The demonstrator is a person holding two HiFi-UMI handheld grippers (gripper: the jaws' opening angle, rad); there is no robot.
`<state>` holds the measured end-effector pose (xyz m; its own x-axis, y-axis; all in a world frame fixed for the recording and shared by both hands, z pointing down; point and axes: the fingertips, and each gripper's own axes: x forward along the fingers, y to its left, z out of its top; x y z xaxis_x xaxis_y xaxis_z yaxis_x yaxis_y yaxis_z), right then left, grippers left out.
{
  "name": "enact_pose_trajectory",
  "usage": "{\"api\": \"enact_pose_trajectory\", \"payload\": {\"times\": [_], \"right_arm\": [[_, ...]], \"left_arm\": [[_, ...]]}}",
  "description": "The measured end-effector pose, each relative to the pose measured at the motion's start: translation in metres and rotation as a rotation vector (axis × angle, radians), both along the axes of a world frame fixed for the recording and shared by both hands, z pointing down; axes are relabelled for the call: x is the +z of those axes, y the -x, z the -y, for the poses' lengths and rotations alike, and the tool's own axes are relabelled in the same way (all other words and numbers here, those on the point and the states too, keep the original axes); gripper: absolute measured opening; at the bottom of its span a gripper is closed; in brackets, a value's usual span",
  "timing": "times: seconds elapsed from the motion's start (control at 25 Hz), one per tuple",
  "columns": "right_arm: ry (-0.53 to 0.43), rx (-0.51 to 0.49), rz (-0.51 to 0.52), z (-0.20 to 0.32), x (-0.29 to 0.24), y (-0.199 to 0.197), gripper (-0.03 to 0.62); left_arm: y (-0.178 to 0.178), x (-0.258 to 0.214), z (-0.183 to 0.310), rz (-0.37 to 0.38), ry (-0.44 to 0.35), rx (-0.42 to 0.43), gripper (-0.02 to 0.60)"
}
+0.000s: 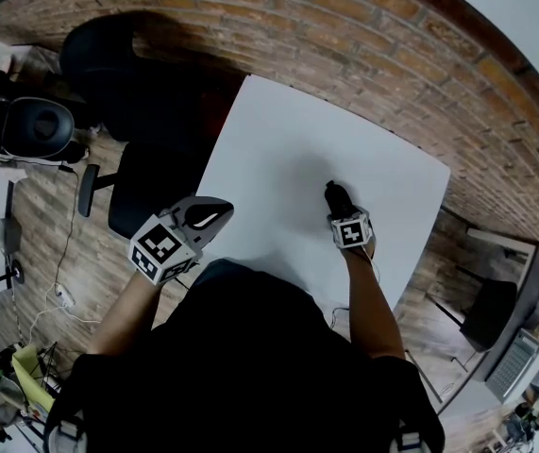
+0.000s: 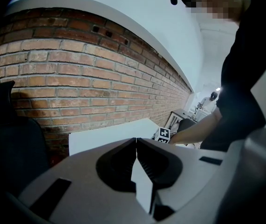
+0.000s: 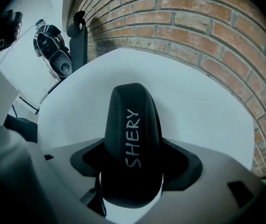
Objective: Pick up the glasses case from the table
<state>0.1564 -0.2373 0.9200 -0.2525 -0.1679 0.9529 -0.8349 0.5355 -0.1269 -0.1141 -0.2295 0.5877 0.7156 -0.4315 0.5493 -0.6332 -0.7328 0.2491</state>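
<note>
A black glasses case [image 3: 132, 139] with "SHERY" printed on it sits between the jaws of my right gripper [image 3: 132, 171], which is shut on it. In the head view the glasses case [image 1: 337, 196] pokes out past my right gripper [image 1: 343, 211] over the white table [image 1: 278, 149]; whether it touches the tabletop I cannot tell. My left gripper [image 1: 214, 217] hovers at the table's near left edge. In the left gripper view its jaws meet at the tips, so the left gripper [image 2: 136, 146] is shut and holds nothing.
A red brick wall [image 1: 345, 26] runs behind the table. A black office chair [image 1: 123, 83] stands to the left of the table, over a wooden floor [image 1: 47, 253] with cables. A desk with equipment [image 1: 519, 347] sits at the far right.
</note>
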Motion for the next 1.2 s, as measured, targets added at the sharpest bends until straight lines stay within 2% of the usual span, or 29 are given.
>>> {"api": "enact_pose_trajectory", "payload": {"times": [0.6, 1.04, 1.2], "right_arm": [[0.033, 0.037, 0.009, -0.008, -0.002, -0.008, 0.342], [-0.011, 0.066, 0.055, -0.016, -0.023, -0.010, 0.342], [-0.090, 0.065, 0.048, -0.006, -0.038, -0.019, 0.341]], "left_arm": [[-0.008, -0.003, -0.003, -0.013, -0.013, 0.012, 0.012], [-0.019, -0.013, -0.014, -0.001, -0.038, 0.043, 0.012], [-0.024, -0.017, -0.020, -0.007, -0.052, 0.054, 0.012]]}}
